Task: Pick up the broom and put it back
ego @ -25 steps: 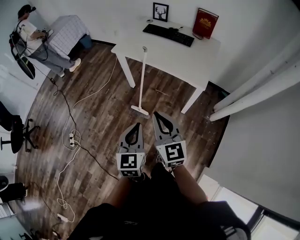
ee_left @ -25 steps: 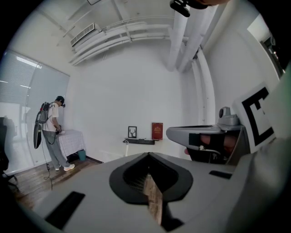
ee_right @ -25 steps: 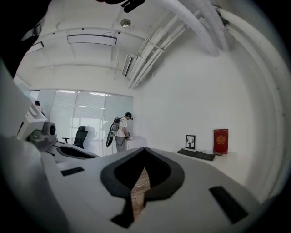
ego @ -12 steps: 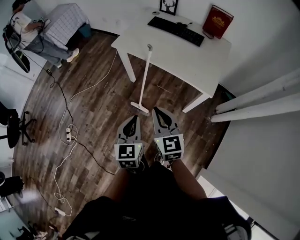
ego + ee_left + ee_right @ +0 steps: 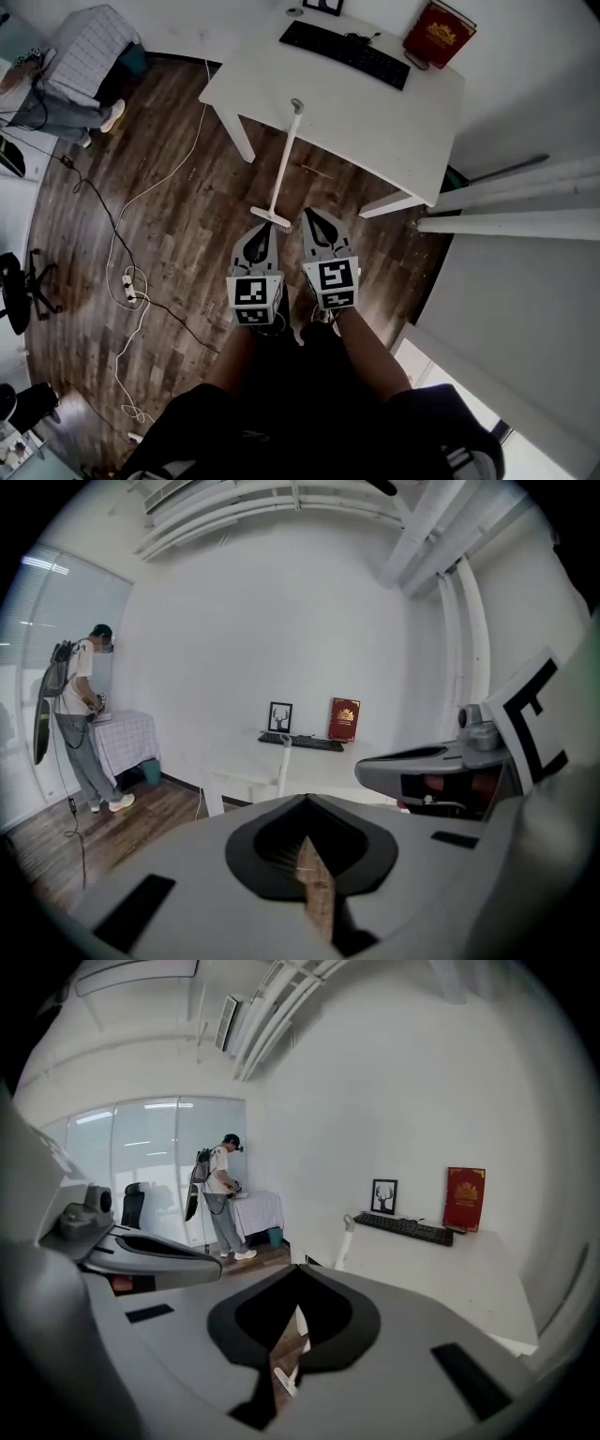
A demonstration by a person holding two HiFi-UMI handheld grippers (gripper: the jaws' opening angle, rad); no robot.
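Both my tools are empty. The left gripper (image 5: 262, 229) (image 5: 305, 799) has its fingers pressed tip to tip, with only a thin slit of floor showing behind the tips. The right gripper (image 5: 314, 215) (image 5: 298, 1269) is closed the same way, with nothing held.

The broom (image 5: 284, 164) (image 5: 283, 759) (image 5: 345, 1239) stands almost upright ahead of me. The top of its pole leans against the front edge of the counter (image 5: 403, 131) and its head rests on the floor (image 5: 169, 234). From above, the head lies just beyond the left tips and a little toward the right ones, in line with the gap between the two grippers. Neither gripper touches it. Through the slit in my right fingers I can see the edge of the broom head below.

The broom has a slim, smooth white pole with a rounded grey cap and a flat, narrow white head. The counter is matte white with square legs. The floor is dark wood plank with streaky grain.
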